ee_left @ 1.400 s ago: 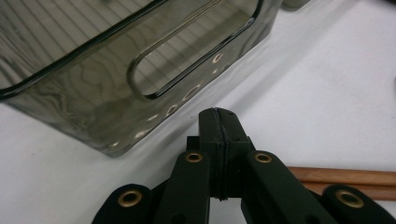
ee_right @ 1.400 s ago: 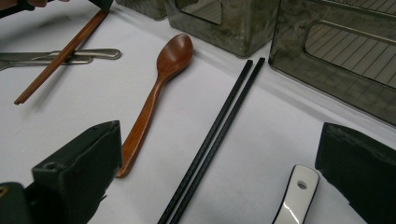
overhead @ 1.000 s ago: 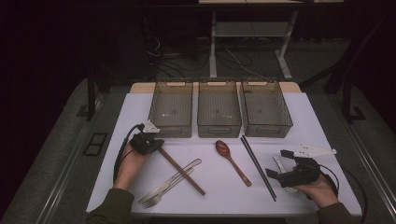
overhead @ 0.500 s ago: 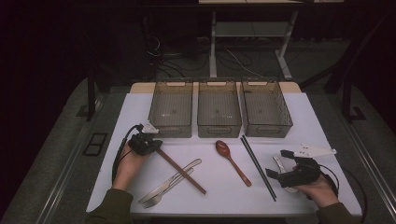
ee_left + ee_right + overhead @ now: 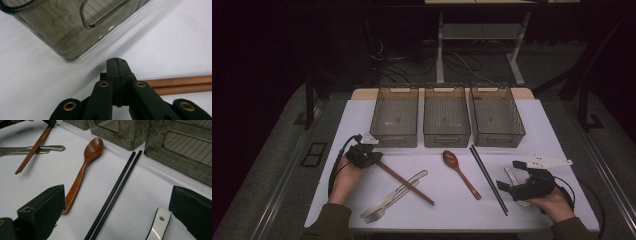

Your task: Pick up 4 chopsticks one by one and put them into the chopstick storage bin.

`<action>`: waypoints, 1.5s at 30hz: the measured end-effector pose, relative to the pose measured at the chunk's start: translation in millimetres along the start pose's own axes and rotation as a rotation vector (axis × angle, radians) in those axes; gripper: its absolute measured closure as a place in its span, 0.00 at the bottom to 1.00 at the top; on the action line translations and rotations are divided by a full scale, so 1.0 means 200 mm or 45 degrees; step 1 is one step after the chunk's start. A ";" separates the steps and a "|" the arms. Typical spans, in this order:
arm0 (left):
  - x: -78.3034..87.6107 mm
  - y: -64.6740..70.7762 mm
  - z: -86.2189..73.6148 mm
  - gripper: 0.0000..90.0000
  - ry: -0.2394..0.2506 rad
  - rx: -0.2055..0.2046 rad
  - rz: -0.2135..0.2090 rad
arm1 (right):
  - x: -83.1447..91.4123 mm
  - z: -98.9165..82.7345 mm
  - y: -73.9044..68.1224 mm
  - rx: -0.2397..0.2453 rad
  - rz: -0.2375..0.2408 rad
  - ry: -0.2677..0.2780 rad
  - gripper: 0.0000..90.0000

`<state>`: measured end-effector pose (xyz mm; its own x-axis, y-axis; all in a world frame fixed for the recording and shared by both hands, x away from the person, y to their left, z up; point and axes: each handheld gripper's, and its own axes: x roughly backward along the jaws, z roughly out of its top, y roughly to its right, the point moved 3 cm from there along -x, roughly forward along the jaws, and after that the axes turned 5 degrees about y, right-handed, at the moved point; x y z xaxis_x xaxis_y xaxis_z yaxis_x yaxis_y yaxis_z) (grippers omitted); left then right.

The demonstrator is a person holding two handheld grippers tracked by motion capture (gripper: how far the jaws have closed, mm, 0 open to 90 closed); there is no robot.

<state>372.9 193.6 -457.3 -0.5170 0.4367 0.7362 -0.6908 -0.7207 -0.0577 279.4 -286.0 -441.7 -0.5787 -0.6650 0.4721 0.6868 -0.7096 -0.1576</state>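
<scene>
Wooden brown chopsticks point(image 5: 404, 182) sit in the pinch of your left gripper point(image 5: 371, 158); its jaws are pressed together on the pair's upper end, as the left gripper view shows, with the two round sticks point(image 5: 178, 85) running off beside the closed black tips. The pair lies slanted on the white table point(image 5: 562, 135), its far end crossing the metal fork and knife point(image 5: 394, 196). It looks like the grab step is done and the lift is not yet made. Next move, by my read: raise the pair clear of the cutlery and carry it to the left bin point(image 5: 396, 116) just ahead of that gripper, keeping both sticks level so neither slips out.

Your right gripper point(image 5: 514, 181) has its jaws spread wide, nothing between the pads. A white glossy spoon handle point(image 5: 157, 225) lies just between and below them, so that gripper seems set to close on it.

Materials, quick:
- bins: three smoky translucent plastic boxes, ribbed floors, cut-out handles, side by side; middle bin point(image 5: 446, 116), right bin point(image 5: 497, 114)
- wooden spoon point(image 5: 83, 171): reddish, smooth, oval bowl, tapering handle
- black chopsticks point(image 5: 115, 192): thin, straight, matte, lying touching as a pair
- fork and knife: dull steel, flat
- table: plain matte white
</scene>
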 end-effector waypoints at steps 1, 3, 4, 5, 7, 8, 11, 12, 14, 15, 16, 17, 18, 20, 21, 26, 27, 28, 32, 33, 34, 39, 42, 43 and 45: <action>0.00 0.00 0.00 0.99 0.000 0.000 0.000 | 0.00 0.00 0.00 0.000 0.000 0.000 0.01; 0.01 0.00 0.00 0.99 -0.004 -0.002 0.000 | 0.00 0.00 0.00 0.000 -0.001 -0.002 0.01; 0.01 0.00 -0.01 0.99 -0.005 0.002 -0.001 | 0.00 0.00 0.00 -0.001 0.000 -0.002 0.01; 0.01 0.00 -0.01 0.99 -0.009 0.000 -0.003 | 0.00 0.00 0.00 -0.001 -0.001 -0.002 0.01; 0.02 0.00 -0.02 0.99 -0.008 0.001 -0.002 | 0.00 0.00 0.00 -0.001 -0.003 -0.001 0.01; 0.02 0.00 -0.02 0.99 -0.008 0.001 -0.002 | 0.00 0.00 0.00 0.002 -0.002 -0.002 0.01; 0.03 0.00 -0.03 0.99 -0.027 -0.006 -0.002 | 0.00 0.00 0.00 -0.001 -0.003 -0.001 0.01; 0.03 0.00 -0.04 0.99 -0.032 0.005 -0.007 | 0.00 0.00 0.00 -0.002 -0.003 -0.001 0.01; 0.03 0.00 -0.04 0.99 -0.031 0.006 -0.009 | 0.00 0.00 0.00 -0.002 -0.004 -0.002 0.01; 0.04 0.00 -0.05 0.99 -0.032 0.006 -0.010 | 0.00 0.00 0.00 -0.002 -0.004 -0.001 0.01; 0.04 0.00 -0.05 0.99 -0.035 0.001 -0.011 | 0.00 0.00 0.00 -0.002 -0.004 -0.001 0.01; 0.04 0.00 -0.05 0.99 -0.038 0.000 -0.011 | 0.00 0.00 0.00 -0.002 -0.004 -0.001 0.01; 0.04 0.00 -0.05 0.99 -0.038 0.000 -0.011 | 0.00 0.00 0.00 -0.002 -0.004 0.000 0.01; 0.05 0.00 -0.06 0.99 -0.042 0.001 -0.017 | 0.00 0.00 0.00 -0.003 -0.005 0.001 0.01; 0.05 0.00 -0.06 0.99 -0.042 0.001 -0.017 | 0.00 0.00 0.00 -0.003 -0.005 0.001 0.01; 0.07 0.01 -0.07 0.99 -0.052 0.001 -0.022 | 0.00 0.00 0.00 -0.003 -0.005 0.000 0.01; 0.08 0.01 -0.08 0.99 -0.054 0.003 -0.027 | 0.00 0.00 0.00 -0.004 -0.005 -0.001 0.01; 0.08 0.01 -0.08 0.99 -0.054 0.003 -0.027 | 0.00 0.00 0.00 -0.004 -0.005 -0.001 0.01; 0.09 0.02 -0.09 0.99 -0.056 0.007 -0.034 | 0.00 0.00 0.00 -0.006 -0.005 -0.001 0.01; 0.09 0.02 -0.09 0.99 -0.056 0.007 -0.034 | 0.00 0.00 0.00 -0.005 -0.005 -0.001 0.01; 0.10 0.02 -0.10 0.99 -0.062 0.009 -0.035 | 0.00 0.00 0.00 -0.005 -0.005 0.000 0.01; 0.11 0.03 -0.11 0.99 -0.068 0.011 -0.042 | 0.00 0.00 0.00 -0.006 -0.005 0.000 0.01; 0.12 0.04 -0.12 0.99 -0.070 0.013 -0.047 | 0.00 0.00 0.00 -0.008 -0.005 -0.001 0.01; 0.12 0.04 -0.12 0.99 -0.073 0.015 -0.048 | 0.00 0.00 0.00 -0.008 -0.005 0.000 0.01; 0.13 0.04 -0.12 0.99 -0.075 0.014 -0.051 | 0.00 0.00 0.00 -0.007 -0.006 0.000 0.01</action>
<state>341.6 211.2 -455.6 -0.4584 0.4330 0.7761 -0.7047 -0.7092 -0.0206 280.5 -286.1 -442.1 -0.5818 -0.6619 0.4726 0.6816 -0.7139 -0.1606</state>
